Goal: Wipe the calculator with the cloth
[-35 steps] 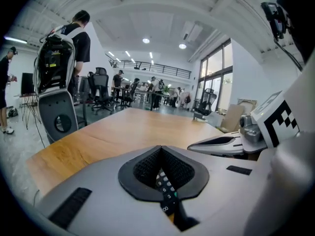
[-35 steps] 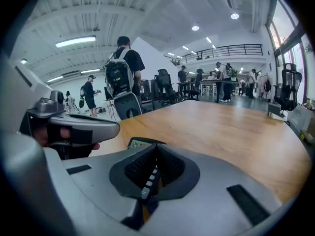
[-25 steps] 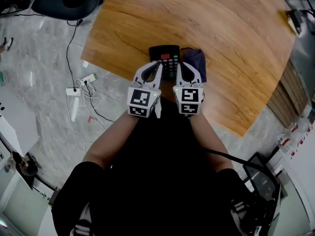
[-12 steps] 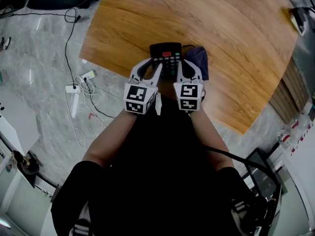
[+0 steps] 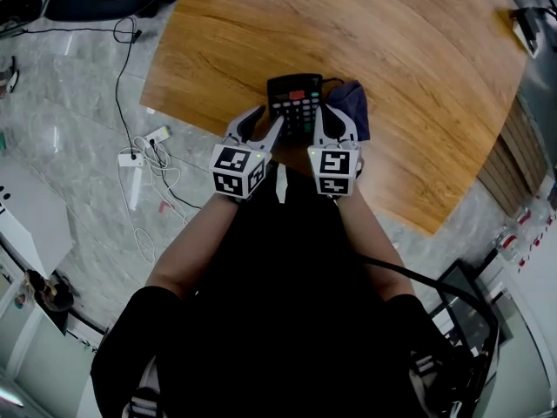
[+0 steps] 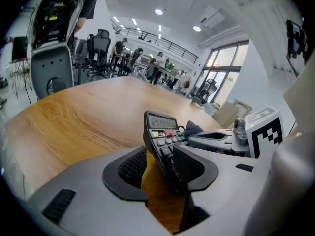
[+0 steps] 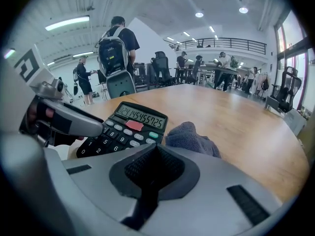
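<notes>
The left tool (image 5: 264,122) has drifted left and lower, its jaws opening with the edge of the calculator (image 5: 296,103) between them. The right tool (image 5: 336,122) is closed and empty. Next, it should grasp the cloth (image 5: 353,108).

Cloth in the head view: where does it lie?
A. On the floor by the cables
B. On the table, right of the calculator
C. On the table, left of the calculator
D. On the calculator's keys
B: the dark blue cloth sits on the wooden table just right of the calculator, off its keys.
</notes>
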`<state>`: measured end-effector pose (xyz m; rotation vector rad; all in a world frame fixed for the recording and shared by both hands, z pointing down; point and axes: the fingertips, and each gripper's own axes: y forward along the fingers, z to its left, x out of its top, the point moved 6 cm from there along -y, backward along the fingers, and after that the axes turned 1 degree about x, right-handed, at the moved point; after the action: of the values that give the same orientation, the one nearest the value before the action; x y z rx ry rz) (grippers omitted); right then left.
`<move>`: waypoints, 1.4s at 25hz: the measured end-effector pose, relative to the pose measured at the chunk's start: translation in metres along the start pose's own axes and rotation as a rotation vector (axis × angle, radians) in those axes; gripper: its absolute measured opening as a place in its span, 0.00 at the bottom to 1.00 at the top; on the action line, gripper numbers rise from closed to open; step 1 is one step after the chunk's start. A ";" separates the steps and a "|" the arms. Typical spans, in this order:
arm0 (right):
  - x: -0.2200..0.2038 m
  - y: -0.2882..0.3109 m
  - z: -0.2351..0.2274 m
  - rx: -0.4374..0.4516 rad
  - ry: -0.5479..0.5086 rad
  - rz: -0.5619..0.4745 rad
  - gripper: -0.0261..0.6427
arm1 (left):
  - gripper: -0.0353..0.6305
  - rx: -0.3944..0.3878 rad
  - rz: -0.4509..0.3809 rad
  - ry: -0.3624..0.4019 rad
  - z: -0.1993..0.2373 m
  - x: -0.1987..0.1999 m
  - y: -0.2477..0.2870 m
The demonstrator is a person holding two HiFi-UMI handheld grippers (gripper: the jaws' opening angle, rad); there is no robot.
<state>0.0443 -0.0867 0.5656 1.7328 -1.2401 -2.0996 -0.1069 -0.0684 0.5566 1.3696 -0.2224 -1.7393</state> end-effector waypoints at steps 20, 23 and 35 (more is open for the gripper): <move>-0.004 -0.001 -0.004 -0.005 0.033 -0.026 0.06 | 0.22 -0.299 0.002 -0.366 0.002 -0.006 0.011; -0.005 -0.005 -0.005 -0.008 0.039 -0.034 0.06 | 0.20 -0.318 -0.018 -0.381 0.000 -0.004 0.011; -0.010 -0.041 -0.048 -0.101 0.105 0.016 0.27 | 0.16 -0.403 -0.090 -0.524 -0.002 0.009 0.007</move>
<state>0.1049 -0.0781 0.5463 1.7587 -1.0970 -1.9979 -0.1015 -0.0780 0.5539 0.6304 -0.0864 -2.0593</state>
